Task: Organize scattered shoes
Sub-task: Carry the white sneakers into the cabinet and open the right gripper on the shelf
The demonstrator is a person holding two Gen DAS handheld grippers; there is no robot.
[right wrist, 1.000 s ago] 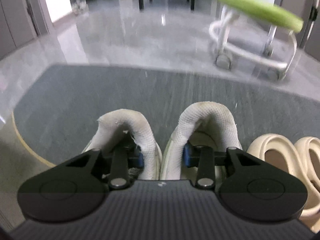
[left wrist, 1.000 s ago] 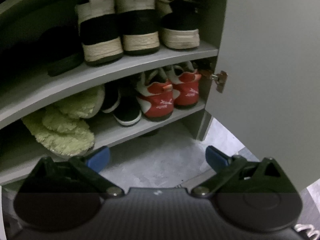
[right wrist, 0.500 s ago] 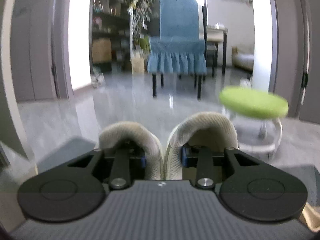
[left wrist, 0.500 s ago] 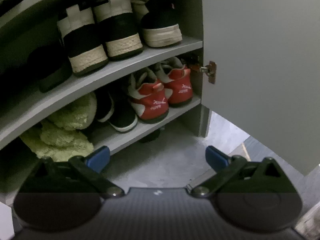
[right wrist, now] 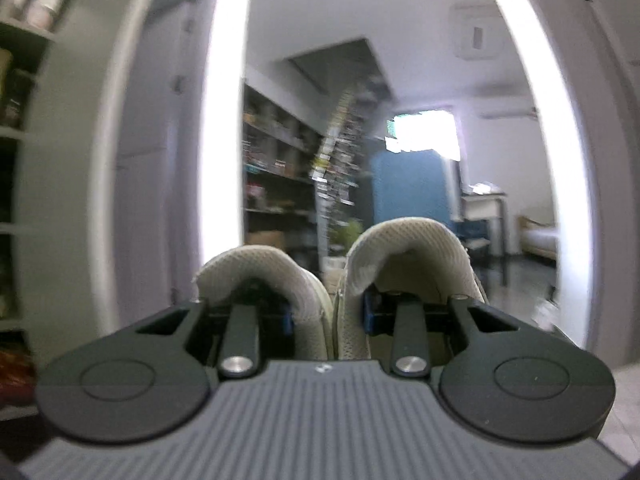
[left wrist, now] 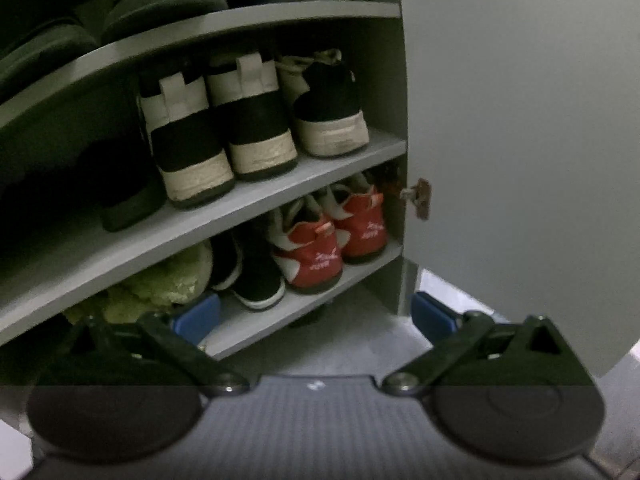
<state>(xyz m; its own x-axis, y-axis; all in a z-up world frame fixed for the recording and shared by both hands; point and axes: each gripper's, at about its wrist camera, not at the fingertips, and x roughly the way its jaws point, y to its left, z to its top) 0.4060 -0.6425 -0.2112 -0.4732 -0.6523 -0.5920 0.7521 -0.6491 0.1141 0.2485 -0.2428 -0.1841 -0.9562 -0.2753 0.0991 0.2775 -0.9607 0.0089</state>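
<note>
We see our left gripper (left wrist: 316,318) with its blue-padded fingers (left wrist: 196,316) spread wide and empty, facing an open grey shoe cabinet (left wrist: 280,172). Its flat grey door (left wrist: 520,140) stands swung out on the right, close beside the right finger, with one metal hinge (left wrist: 420,198) at its inner edge. Bare grey floor (left wrist: 340,340) lies between the fingers, below the lowest shelf.

On the middle shelf we count two black-and-white high-tops with woven rope soles (left wrist: 216,136) and one black low shoe with a cream sole (left wrist: 328,112), heels outward; further left is too dark to count. Below stand two red-and-white sneakers (left wrist: 328,240), a black slip-on (left wrist: 256,276) and fuzzy green slippers (left wrist: 160,284). Dark flat footwear (left wrist: 160,0) lies on top.

Our right gripper (right wrist: 326,316) is pressed together on a pair of cream mesh sneakers (right wrist: 408,252), one finger inside each padded collar, pinching the two inner walls. They are held up in the air, facing a blurred room with shelving (right wrist: 276,160).
</note>
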